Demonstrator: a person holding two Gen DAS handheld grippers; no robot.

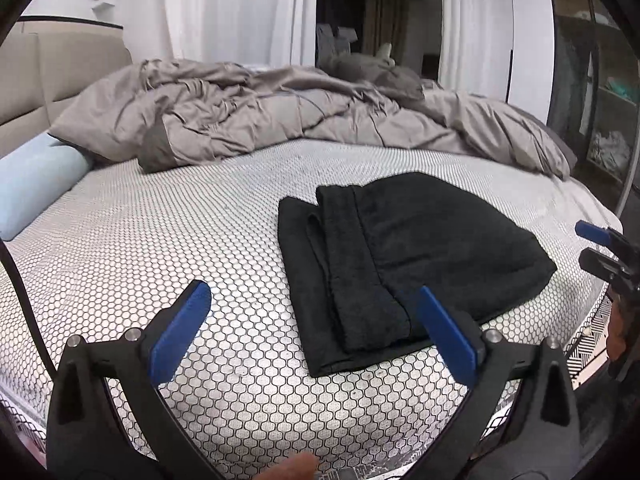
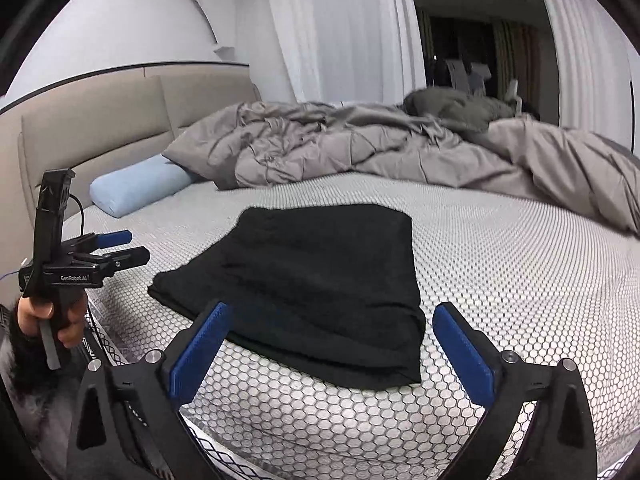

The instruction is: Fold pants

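1. Nearest in the left wrist view, the left hand-held gripper (image 1: 316, 326) has its jaws spread wide, blue pads facing each other, with nothing between them but the patterned mattress; a fingertip (image 1: 298, 468) of the person shows at the bottom edge.
2. Nearest in the right wrist view, the right hand-held gripper (image 2: 330, 344) is likewise spread wide and holds nothing; the near edge of the pants lies beyond its tips.
3. From the right wrist view the left hand-held gripper appears at the left edge, gripped by a hand (image 2: 48, 320) above the mattress edge, apart from the pants.
4. From the left wrist view the tips of the right hand-held gripper (image 1: 600, 248) poke in at the right edge, just beside the pants' far right corner.
5. Black pants (image 1: 400, 256) lie folded into a compact, layered rectangle on the bed (image 1: 160, 260), near its front edge and slightly right of centre in the left wrist view. Neither gripper touches them.
6. Farther back on the left, a light blue bolster pillow (image 2: 140, 188) rests against the beige padded headboard (image 2: 96, 136).
7. Behind the pants, a rumpled grey duvet (image 1: 260, 116) stretches across the far side of the bed.
8. White curtains (image 2: 332, 32) hang beyond, beside a dark opening.
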